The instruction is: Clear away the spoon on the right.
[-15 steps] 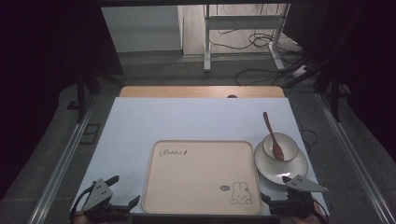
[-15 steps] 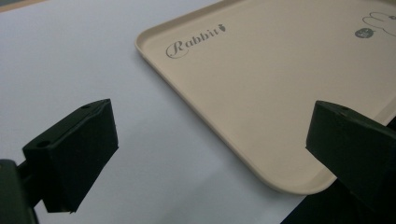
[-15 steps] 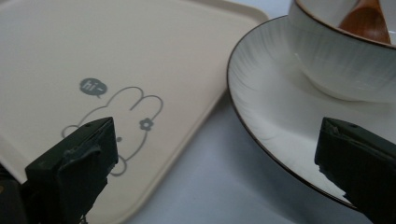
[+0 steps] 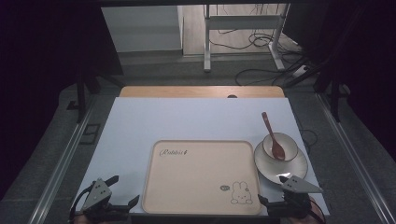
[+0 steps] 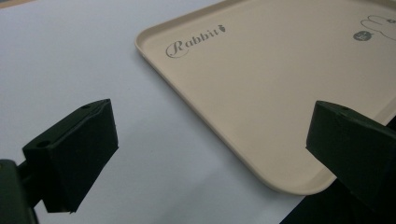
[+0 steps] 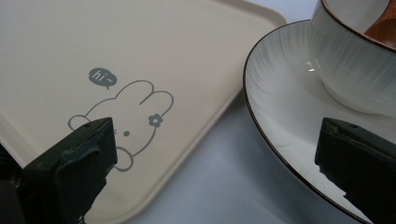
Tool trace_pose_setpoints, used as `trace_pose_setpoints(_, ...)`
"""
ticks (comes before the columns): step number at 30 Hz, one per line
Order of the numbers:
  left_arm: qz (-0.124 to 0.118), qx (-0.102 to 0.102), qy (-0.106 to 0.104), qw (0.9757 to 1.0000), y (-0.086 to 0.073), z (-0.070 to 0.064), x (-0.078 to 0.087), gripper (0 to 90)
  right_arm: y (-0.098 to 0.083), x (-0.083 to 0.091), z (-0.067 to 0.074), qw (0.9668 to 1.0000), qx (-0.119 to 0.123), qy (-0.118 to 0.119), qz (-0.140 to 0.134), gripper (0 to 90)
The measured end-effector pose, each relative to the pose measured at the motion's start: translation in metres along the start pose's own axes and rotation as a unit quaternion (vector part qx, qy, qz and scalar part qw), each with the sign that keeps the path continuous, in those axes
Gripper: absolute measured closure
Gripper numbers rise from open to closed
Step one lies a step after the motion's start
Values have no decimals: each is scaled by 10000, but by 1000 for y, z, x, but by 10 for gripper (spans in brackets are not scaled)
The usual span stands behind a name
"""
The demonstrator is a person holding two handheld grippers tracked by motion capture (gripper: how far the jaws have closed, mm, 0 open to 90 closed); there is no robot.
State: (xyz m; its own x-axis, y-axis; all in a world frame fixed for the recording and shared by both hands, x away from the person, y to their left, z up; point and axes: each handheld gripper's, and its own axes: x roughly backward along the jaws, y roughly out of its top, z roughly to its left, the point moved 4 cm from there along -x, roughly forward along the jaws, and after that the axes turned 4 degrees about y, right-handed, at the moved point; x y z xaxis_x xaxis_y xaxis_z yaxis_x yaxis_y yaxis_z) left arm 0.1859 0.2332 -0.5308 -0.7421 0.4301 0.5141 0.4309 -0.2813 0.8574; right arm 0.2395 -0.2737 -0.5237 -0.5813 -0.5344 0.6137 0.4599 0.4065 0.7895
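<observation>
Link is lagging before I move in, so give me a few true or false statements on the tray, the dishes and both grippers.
1. The spoon lies flat on the tray. False: it rests in the bowl, handle leaning out over the rim.
2. The bowl stands on the plate. True.
3. The plate sits to the right of the tray on the white sheet. True.
4. The right gripper is clamped on the plate's rim. False: its jaws stand wide apart, with nothing pinched between them.
5. The left gripper is open near the tray's corner. True.
6. The tray carries a cup. False: it carries nothing.
</observation>
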Motion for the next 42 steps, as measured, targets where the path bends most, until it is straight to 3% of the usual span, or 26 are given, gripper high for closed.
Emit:
trace_pose_setpoints(11,-33,108,-24,9999,0,2,1,17,1,1,-1,9999,-133,17,-99,0)
trace_pose_setpoints(28,24,61,-25,10000,0,2,0,16,12,2,-6,9992,-265,53,-303,4)
trace_pose_setpoints(36,37,70,-29,10000,0,2,0,16,16,-5,-3,9997,-105,173,-164,4)
trace_pose_setpoints(42,59,74,-36,9999,0,2,-1,16,21,-8,-5,9995,-155,194,-178,6)
